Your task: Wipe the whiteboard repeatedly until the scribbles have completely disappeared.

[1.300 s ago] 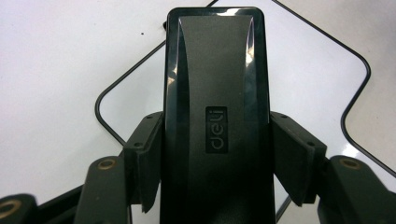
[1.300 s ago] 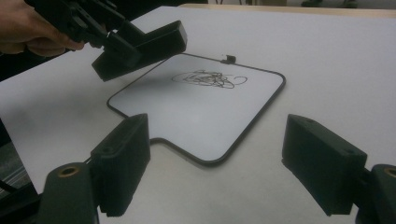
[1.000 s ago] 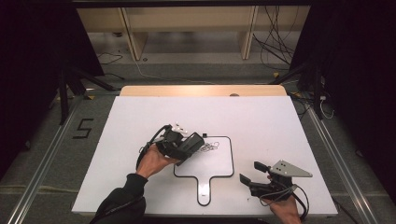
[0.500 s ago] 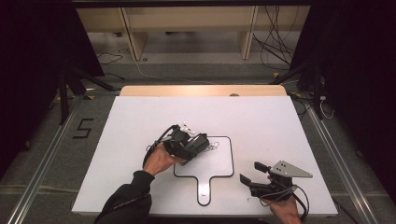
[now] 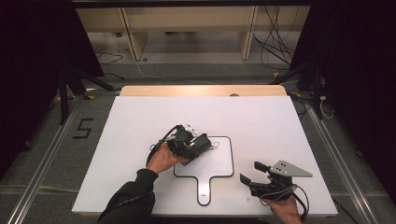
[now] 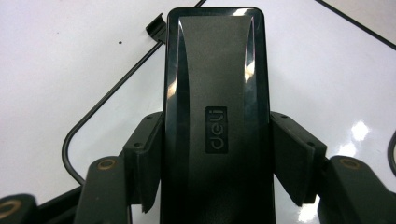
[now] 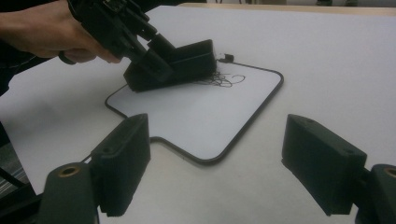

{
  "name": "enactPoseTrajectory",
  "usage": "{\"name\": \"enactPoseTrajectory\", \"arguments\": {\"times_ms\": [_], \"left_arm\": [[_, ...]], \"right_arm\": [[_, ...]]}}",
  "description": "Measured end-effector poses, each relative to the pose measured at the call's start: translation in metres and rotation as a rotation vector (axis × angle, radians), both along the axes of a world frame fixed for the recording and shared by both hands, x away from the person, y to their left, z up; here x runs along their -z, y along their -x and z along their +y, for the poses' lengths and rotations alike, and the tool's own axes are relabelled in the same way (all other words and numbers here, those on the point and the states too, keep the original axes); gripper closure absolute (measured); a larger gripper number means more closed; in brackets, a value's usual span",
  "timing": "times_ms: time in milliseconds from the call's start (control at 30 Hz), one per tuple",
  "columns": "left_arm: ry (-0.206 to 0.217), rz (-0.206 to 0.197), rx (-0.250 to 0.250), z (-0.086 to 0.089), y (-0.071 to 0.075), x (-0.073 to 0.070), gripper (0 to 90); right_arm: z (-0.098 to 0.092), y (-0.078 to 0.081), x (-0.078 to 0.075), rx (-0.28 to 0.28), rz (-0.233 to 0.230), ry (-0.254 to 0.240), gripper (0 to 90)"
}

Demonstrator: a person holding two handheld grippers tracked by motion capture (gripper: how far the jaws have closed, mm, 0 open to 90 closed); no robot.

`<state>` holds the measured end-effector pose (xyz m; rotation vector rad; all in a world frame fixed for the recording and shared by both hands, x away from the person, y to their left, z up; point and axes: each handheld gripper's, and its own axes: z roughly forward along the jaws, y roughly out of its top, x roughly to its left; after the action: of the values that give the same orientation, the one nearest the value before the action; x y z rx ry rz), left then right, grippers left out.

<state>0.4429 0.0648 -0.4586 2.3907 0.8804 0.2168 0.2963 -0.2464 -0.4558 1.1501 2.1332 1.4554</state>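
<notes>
A small whiteboard (image 5: 219, 163) with a handle lies on the white table (image 5: 140, 121), and a black scribble (image 5: 215, 144) marks its upper left. My left gripper (image 5: 194, 147) is shut on a black "deli" eraser (image 5: 201, 142), tilted down onto the board beside the scribble. In the left gripper view the eraser (image 6: 215, 116) sits clamped between both pads (image 6: 147, 158) over the whiteboard (image 6: 107, 126). My right gripper (image 5: 250, 171) rests at the table's front right, open with nothing between its jaws. The right gripper view looks across the whiteboard (image 7: 201, 121) at the eraser (image 7: 187, 63) and scribble (image 7: 224, 79).
A small dark clip (image 6: 156, 25) sits at the board's edge just past the eraser. A wooden strip (image 5: 201, 90) borders the table's far side. Beyond the table are shelf legs, floor cables and a "5" mark (image 5: 83, 128) on the floor at the left.
My left gripper has carried the eraser a little to the right and down onto the whiteboard, closer to the scribble. The right gripper has stayed put.
</notes>
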Motion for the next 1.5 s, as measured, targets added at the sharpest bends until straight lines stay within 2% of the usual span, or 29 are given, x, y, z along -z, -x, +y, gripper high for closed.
{"name": "enactPoseTrajectory", "arguments": {"times_ms": [367,500,733,800,1000,1200,1333,1433,1500], "left_arm": [[-0.035,0.001,-0.009,-0.007,-0.007,0.004,40.3],[-0.043,0.003,0.01,-0.019,-0.01,0.004,40.3],[-0.068,-0.002,0.061,-0.042,-0.003,0.002,40.3],[-0.048,0.016,0.05,-0.039,-0.005,0.003,40.4],[-0.055,0.029,0.012,-0.025,-0.014,0.002,40.3],[-0.063,0.03,-0.027,-0.008,-0.013,0.003,40.3],[-0.063,0.047,-0.055,0.007,-0.014,0.003,40.3],[-0.066,0.039,-0.05,-0.002,-0.013,0.003,40.3],[-0.065,0.038,-0.029,-0.016,-0.013,0.003,40.3]], "right_arm": [[0.001,0.0,0.0,-0.003,-0.003,0.006,24.4],[0.001,-0.001,0.0,-0.004,-0.001,0.008,24.5],[0.003,-0.002,0.001,-0.007,0.004,0.012,24.5],[0.004,-0.002,0.001,-0.008,0.005,0.015,24.5],[0.001,-0.002,0.001,-0.003,0.002,0.009,24.5],[0.001,-0.001,0.001,-0.003,0.002,0.01,24.5],[0.001,-0.001,0.001,0.001,0.006,0.009,24.5],[0.001,-0.002,0.001,-0.001,0.002,0.011,24.5],[0.002,-0.002,0.001,-0.001,0.004,0.01,24.5]]}}
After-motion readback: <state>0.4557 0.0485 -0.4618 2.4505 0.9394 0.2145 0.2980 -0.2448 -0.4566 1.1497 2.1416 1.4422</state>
